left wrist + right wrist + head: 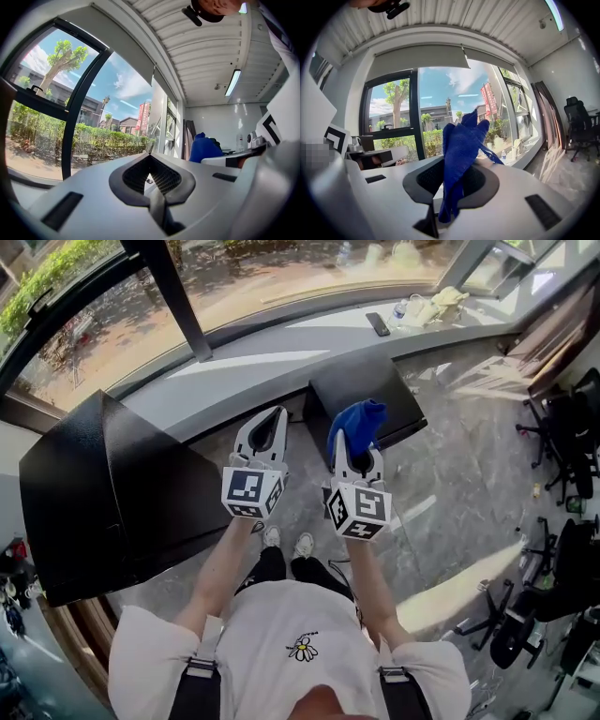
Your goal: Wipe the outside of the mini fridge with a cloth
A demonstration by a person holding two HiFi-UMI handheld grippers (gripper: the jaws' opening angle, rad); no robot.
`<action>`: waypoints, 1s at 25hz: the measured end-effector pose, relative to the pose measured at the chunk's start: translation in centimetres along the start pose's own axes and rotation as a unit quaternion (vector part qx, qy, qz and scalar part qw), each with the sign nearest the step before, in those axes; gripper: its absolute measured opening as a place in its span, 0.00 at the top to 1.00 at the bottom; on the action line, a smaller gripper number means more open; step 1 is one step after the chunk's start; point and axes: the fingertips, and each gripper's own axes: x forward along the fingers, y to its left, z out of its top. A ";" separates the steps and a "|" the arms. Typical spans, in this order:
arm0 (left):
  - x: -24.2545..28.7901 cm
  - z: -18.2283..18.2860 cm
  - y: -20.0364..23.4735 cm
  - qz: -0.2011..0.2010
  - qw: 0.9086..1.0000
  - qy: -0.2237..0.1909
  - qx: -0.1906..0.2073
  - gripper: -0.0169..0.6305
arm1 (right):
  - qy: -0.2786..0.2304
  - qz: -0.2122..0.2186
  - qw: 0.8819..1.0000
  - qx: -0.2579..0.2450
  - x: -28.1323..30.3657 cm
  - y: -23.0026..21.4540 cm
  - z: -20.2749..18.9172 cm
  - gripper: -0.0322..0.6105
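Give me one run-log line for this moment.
left hand-held gripper: shut, empty | right hand-held gripper: shut on blue cloth | blue cloth: raised, off any surface | wiping: not under way

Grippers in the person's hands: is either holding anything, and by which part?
The right gripper is shut on a blue cloth, pinching its lower end; the rest sticks up past the jaws. The left gripper is shut on nothing.

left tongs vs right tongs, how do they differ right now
The left tongs are shut on nothing; the right tongs are shut on a blue cloth. The left tongs' tips show bare, while the cloth bunches up past the right tongs' tips. Both carry marker cubes and point toward the window, side by side.
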 end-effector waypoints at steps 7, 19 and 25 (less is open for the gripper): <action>4.2 -14.2 4.4 0.009 1.000 -0.024 0.009 0.97 | -0.028 0.009 0.999 -0.032 7.8 -1.9 -13.3 0.81; 12.2 -44.1 12.8 0.014 0.994 -0.102 0.049 0.97 | -0.135 0.008 0.985 -0.107 21.3 -6.3 -40.5 0.81; 12.4 -51.4 12.2 -0.024 0.991 -0.114 0.065 0.97 | -0.151 -0.027 0.982 -0.108 23.8 -7.9 -46.5 0.81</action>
